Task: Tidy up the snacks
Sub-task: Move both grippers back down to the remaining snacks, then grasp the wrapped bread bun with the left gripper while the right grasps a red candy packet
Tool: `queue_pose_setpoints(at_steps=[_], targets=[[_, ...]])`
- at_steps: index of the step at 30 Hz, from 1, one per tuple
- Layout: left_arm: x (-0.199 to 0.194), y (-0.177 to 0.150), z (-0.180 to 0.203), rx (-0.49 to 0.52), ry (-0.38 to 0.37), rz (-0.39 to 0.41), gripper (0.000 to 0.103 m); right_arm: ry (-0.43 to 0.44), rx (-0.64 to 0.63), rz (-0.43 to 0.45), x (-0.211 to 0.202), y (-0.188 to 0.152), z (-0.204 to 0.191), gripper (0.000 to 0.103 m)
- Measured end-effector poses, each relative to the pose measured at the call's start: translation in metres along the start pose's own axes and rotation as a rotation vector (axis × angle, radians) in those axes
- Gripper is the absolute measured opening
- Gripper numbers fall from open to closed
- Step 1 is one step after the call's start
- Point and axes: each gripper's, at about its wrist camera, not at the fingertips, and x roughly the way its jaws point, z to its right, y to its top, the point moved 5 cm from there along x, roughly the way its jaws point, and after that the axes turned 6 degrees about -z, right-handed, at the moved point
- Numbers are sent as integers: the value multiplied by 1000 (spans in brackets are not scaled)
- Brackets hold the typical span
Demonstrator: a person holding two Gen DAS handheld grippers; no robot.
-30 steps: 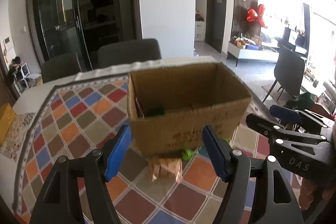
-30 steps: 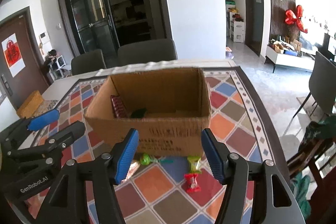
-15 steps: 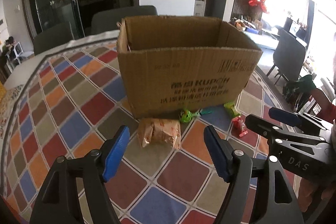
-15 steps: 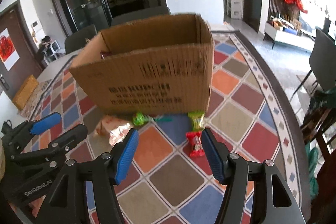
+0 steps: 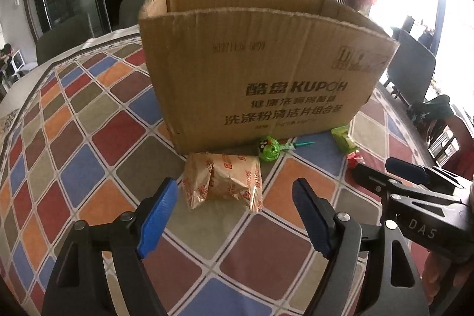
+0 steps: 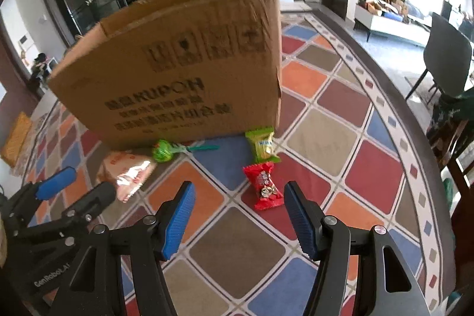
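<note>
Left gripper (image 5: 235, 193) opening, nothing gripped, above tan packet (image 5: 222, 182); right gripper (image 6: 239, 197) wide, empty, near red candy (image 6: 264, 187). Box (image 5: 254, 70) insides hidden; lettering blurred.

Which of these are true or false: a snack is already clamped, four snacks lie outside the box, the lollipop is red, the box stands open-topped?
1. The left gripper clamps a snack. False: its jaws are opening, above the tan snack packet.
2. Four snacks lie outside the cardboard box. True.
3. The lollipop is red. False: it is green.
4. The box is open-topped. True.
5. The red candy packet leans on the box. False: it lies apart, before the right gripper.
</note>
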Motion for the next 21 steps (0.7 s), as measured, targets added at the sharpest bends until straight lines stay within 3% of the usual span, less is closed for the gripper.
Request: queue_pose_setpoints(at_steps=[15,21], targets=[[46,7,-8,-38,23,-75,78,-45,23,-74,40,1,9,62],[52,6,-7,-39,14,-84,65,-49,20,-79,42,-1,5,44]])
